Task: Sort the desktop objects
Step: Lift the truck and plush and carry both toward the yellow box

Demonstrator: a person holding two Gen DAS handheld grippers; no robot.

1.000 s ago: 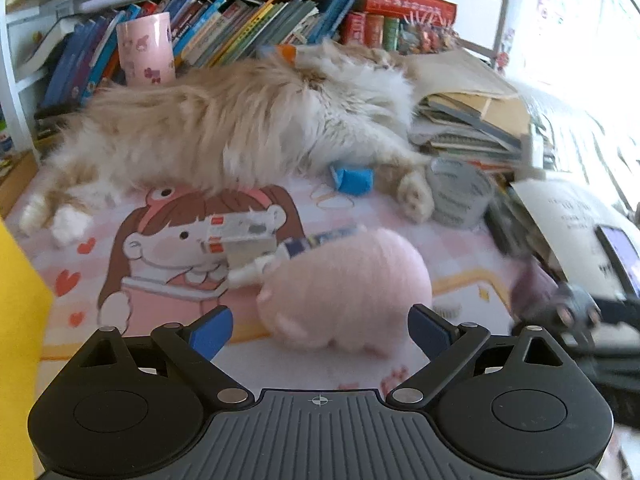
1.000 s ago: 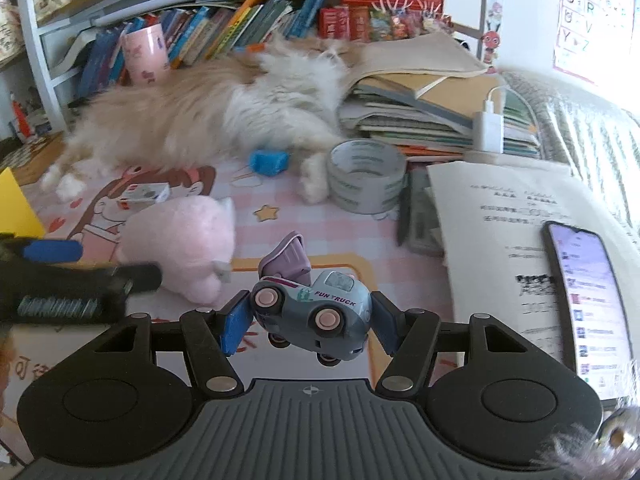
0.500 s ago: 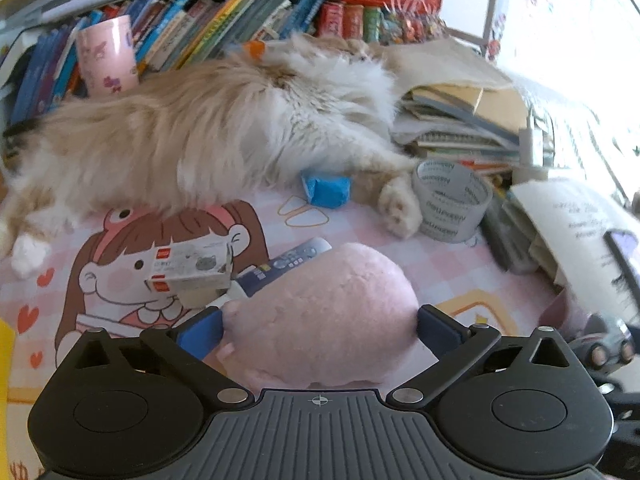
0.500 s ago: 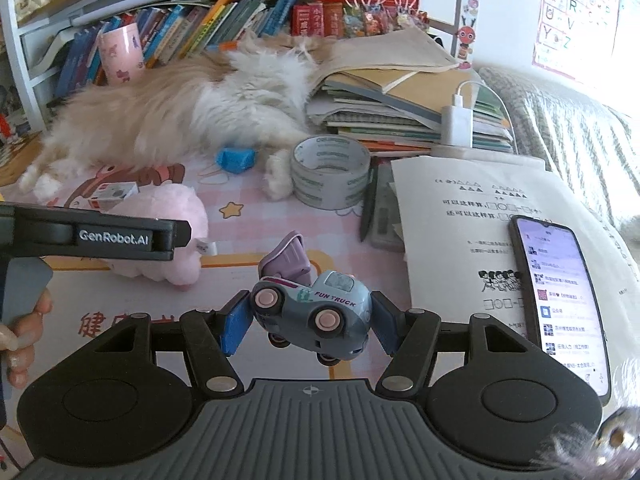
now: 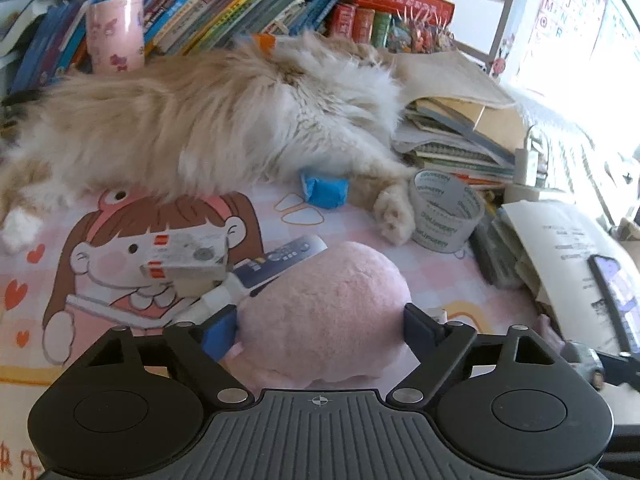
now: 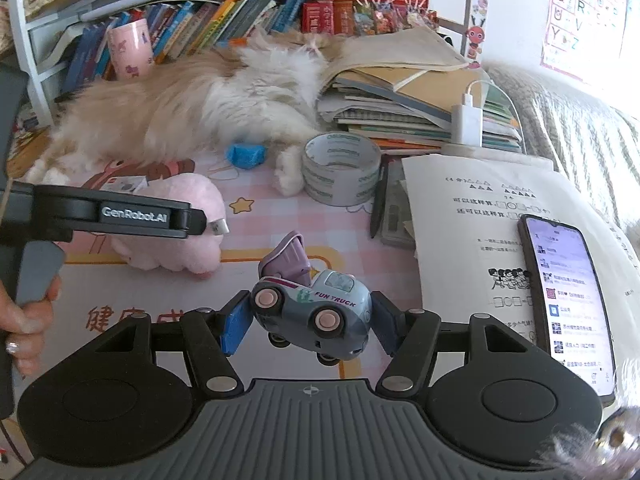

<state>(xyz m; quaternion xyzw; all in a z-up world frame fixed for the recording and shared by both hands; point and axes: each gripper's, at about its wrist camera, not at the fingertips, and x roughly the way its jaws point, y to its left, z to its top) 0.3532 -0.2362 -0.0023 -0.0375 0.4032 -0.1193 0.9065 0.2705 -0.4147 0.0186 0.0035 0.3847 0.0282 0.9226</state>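
Observation:
A pink plush toy point(image 5: 320, 308) lies on the cartoon desk mat point(image 5: 60, 332). My left gripper point(image 5: 320, 328) is open, its fingers on either side of the plush and close against it. The plush also shows in the right wrist view point(image 6: 188, 220) under the left gripper's body. My right gripper point(image 6: 308, 320) is shut on a small blue-grey toy truck point(image 6: 316, 312) with a purple tipper and holds it above the mat. A small white box point(image 5: 184, 256), a tube point(image 5: 276, 264) and a blue crumpled item point(image 5: 324, 192) lie beyond the plush.
A fluffy cat point(image 5: 208, 120) lies across the back of the desk, a paw by a tape roll point(image 6: 340, 168). A book stack point(image 6: 400, 108), worksheets point(image 6: 472, 220) and a phone point(image 6: 564, 300) lie at right. A pink cup point(image 5: 116, 32) stands by shelved books.
My left gripper has moved forward until its open fingers straddle the pink plush. My right gripper has kept hold of the toy truck and shifted slightly.

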